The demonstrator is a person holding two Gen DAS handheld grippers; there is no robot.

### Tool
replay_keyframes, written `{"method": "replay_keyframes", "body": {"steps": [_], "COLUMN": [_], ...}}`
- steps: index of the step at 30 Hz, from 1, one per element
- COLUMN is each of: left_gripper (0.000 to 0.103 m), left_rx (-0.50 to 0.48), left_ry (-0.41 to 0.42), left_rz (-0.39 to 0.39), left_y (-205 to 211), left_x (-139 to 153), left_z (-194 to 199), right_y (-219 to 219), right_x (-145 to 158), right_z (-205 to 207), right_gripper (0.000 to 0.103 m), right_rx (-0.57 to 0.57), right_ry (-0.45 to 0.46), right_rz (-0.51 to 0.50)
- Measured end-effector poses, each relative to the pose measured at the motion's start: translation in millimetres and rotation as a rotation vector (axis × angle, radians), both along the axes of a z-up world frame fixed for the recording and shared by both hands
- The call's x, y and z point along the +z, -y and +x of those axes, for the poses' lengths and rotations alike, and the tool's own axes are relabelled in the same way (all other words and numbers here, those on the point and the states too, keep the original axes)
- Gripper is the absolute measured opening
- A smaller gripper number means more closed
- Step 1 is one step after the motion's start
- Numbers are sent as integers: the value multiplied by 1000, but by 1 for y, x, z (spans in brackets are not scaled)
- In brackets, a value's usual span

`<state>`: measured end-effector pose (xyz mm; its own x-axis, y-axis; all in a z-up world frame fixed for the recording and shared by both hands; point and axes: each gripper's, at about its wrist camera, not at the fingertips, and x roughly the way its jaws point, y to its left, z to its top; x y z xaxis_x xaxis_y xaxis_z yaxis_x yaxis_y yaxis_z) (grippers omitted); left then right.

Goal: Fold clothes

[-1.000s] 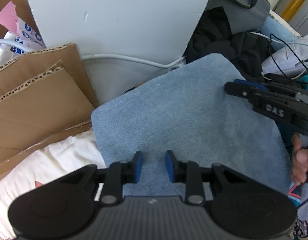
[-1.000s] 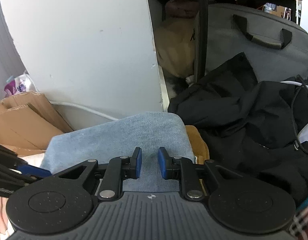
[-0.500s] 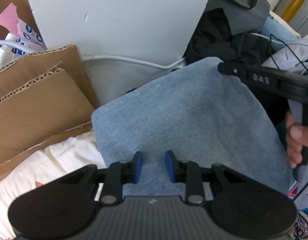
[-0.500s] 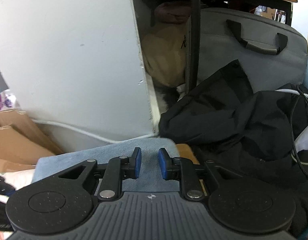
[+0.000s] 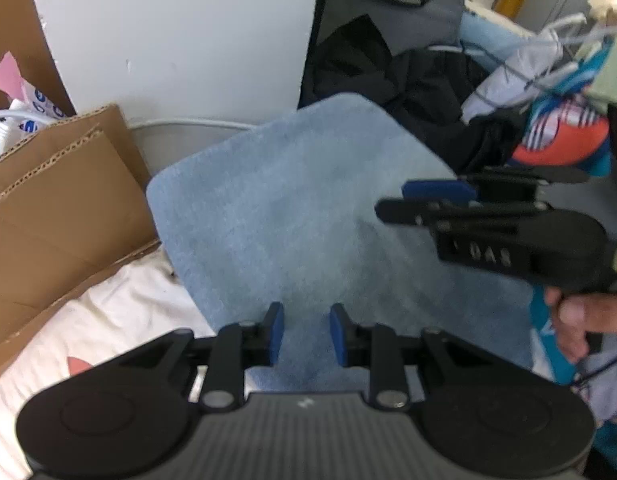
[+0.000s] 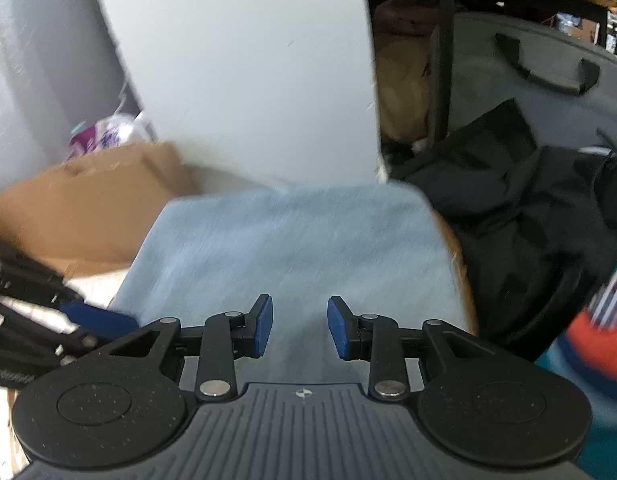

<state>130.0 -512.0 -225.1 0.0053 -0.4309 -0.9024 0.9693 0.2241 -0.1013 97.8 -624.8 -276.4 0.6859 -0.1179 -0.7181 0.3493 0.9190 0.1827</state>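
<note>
A folded light-blue denim garment (image 5: 308, 216) lies flat on the bedding, also seen in the right wrist view (image 6: 292, 240). My left gripper (image 5: 307, 334) hovers over its near edge, blue pads a short way apart with only flat cloth showing under the gap. My right gripper (image 6: 299, 326) is above the garment's near side; its jaws are opening and nothing sits between them. In the left wrist view the right gripper (image 5: 408, 200) reaches in from the right over the cloth's right edge, held by a hand (image 5: 580, 320). The left gripper's blue pad (image 6: 96, 318) shows at the right view's left edge.
Brown cardboard sheets (image 5: 60, 200) lean at the left under a white panel (image 5: 180, 32). Black clothing (image 5: 420, 80) and a grey bag (image 6: 548, 80) lie behind the garment. White bedding (image 5: 120, 312) lies at the near left, with colourful fabric (image 5: 560, 140) at the right.
The right gripper has drawn back from the garment's far corner to its right side, and its jaws have spread wider. The left gripper has shifted and rolled slightly over the near edge.
</note>
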Motion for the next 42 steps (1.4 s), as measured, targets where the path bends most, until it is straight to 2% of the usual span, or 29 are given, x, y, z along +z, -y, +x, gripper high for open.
{"method": "replay_keyframes", "body": {"steps": [4,7,10,19,25,28,36,42], "left_gripper": [29,29,30,29,27,29,37,39], "left_rx": [24,35,28,28,42,63,137,179], "left_ry": [5,-3,10,6,15,-7,-64,-136], "left_rz": [32,42,38,18,-22,-51,-41,-30], "left_y": [3,8,9,7,-21,-42,-81,-86], "left_x": [-15,-21,-24,-28,-15,-8,-9,-21], "left_z": [3,5,4,5,1,-1,-5,-11], "right_y": [-23,-32,-37,-31,-41,-47,-53,-43], "right_x": [-11,-15,-18,-24,-15,-12,-20,-37], "right_z": [-13,-25,-38,-93,-133,-152,-184,-193], "right_gripper": [39,47,51,51,51,51,51,53], "right_rx": [41,41,45,-25,-77,-114,-267,-401], "right_ry": [-11,-14,-21,-51,-58,-44,67,183], "right_rz": [-3,-8,-57,-143,-151,-115,54,215]}}
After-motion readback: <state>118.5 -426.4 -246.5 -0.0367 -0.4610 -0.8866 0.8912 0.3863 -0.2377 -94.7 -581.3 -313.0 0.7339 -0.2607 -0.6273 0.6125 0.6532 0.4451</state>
